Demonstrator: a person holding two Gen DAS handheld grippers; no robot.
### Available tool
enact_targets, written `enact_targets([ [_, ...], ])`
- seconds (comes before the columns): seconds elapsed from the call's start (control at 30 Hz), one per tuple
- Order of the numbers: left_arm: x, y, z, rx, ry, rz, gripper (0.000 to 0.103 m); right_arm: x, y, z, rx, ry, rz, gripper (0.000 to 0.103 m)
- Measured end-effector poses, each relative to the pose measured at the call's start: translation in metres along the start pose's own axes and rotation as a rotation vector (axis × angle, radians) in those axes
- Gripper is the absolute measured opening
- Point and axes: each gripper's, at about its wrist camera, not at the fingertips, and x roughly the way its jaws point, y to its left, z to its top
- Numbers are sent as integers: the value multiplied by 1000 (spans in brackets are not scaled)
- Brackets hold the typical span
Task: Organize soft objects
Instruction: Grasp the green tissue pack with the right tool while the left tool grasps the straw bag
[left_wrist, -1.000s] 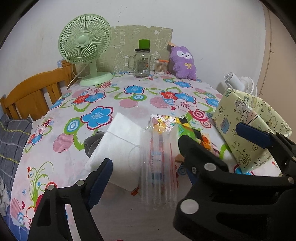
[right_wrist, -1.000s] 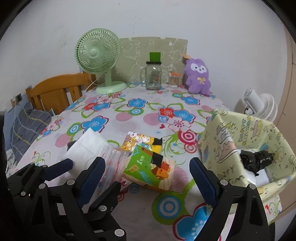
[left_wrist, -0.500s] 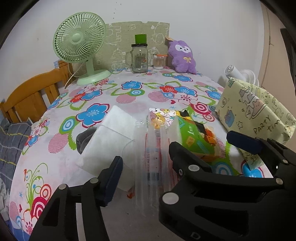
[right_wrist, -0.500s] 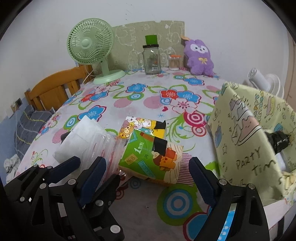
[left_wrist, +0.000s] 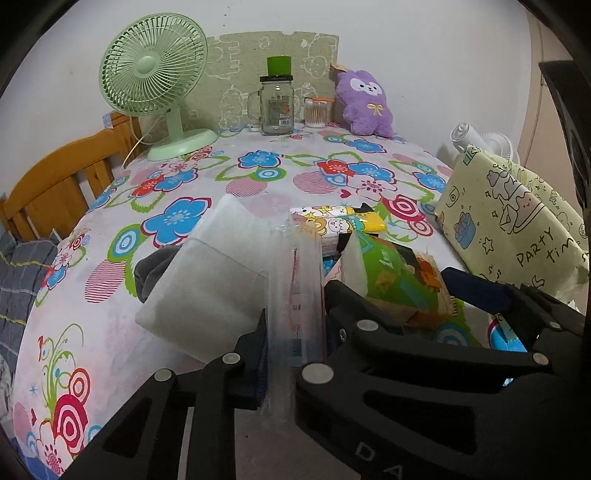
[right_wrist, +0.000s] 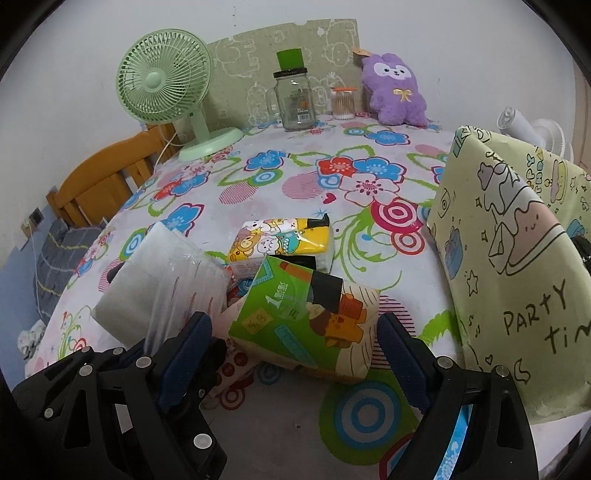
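A table draped in a flowered cloth (right_wrist: 295, 173), read from left to right. At the far left edge stands a wooden chair back (left_wrist: 55, 177); behind it, on the table's far side, a green desk fan (left_wrist: 155, 77), then a glass jar mug (left_wrist: 276, 107) topped by a green cap, a small tub of cotton swabs (right_wrist: 342, 104), and a purple plush toy (right_wrist: 395, 90) against the wall. Nearer the cameras, the left gripper (left_wrist: 295, 332) is pinched tight on the crinkled clear end flap of a white tissue pack (left_wrist: 218, 280), which lies tilted on the cloth with its body to the left of the jaws. Just right of it sit two more soft packs — a yellow cartoon tissue pack (right_wrist: 284, 240) farther back and a green tissue pack (right_wrist: 306, 317) leaning against it in front. The right gripper (right_wrist: 295, 354) straddles the green tissue pack's near end, jaws wide and closing slightly, each blue pad standing clear of the pack's sides. At the far right rises a pale yellow paper bag (right_wrist: 517, 258) printed "PARTY" — upright, its mouth open toward the right, with a white fan (right_wrist: 524, 127) behind it.
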Motion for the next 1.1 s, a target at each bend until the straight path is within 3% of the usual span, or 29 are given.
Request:
enact_targets([
  [0.1,0,0,0,-5,2,-1,25,2,-1,1,1,10,17,79],
  [0.3,-1,1,0,-9,1,-6,22,1,0,1,4,11,28,74],
  [1.1,-45,-5,18,-9,-97,4,22,-49,6,18,-28,-102,-2,73],
])
